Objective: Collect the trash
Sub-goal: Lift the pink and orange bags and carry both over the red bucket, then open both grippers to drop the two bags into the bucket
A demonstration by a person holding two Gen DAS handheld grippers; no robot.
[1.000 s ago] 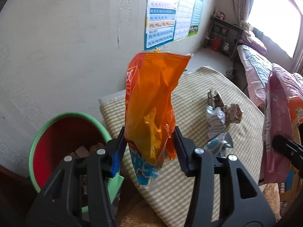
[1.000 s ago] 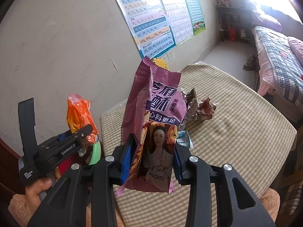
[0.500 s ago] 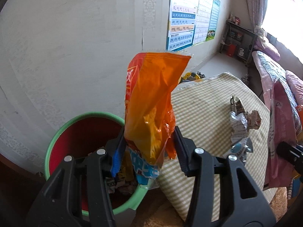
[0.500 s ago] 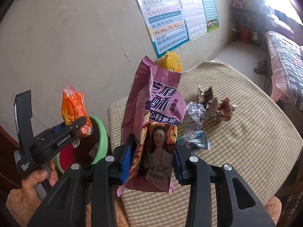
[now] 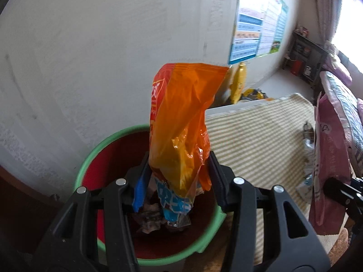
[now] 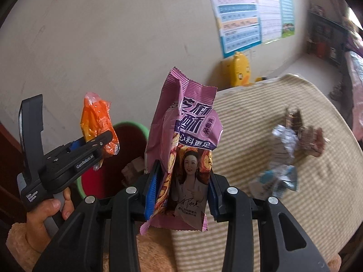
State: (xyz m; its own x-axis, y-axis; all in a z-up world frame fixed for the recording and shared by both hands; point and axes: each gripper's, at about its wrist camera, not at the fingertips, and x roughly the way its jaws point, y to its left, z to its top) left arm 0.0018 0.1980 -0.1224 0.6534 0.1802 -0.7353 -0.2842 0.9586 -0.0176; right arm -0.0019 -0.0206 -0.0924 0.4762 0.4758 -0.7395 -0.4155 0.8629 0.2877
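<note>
Both jaws pinch wrappers. My left gripper point(image 5: 177, 181) clamps a crinkled orange plastic snack bag point(image 5: 181, 124), upright above the green-rimmed red bin point(image 5: 90, 158). My right gripper point(image 6: 182, 188) clamps a purple foil snack packet point(image 6: 186, 149). Crumpled silver wrappers point(image 6: 283, 140) lie farther right on the checked tablecloth point(image 6: 317, 192).

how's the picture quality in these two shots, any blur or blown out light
Left wrist view: window at upper right is blown out, wall poster washed and smeared, orange bag sharp. Right wrist view: crumpled wrappers on the checked cloth streak with motion blur, purple packet crisp; both views bend at the edges.
</note>
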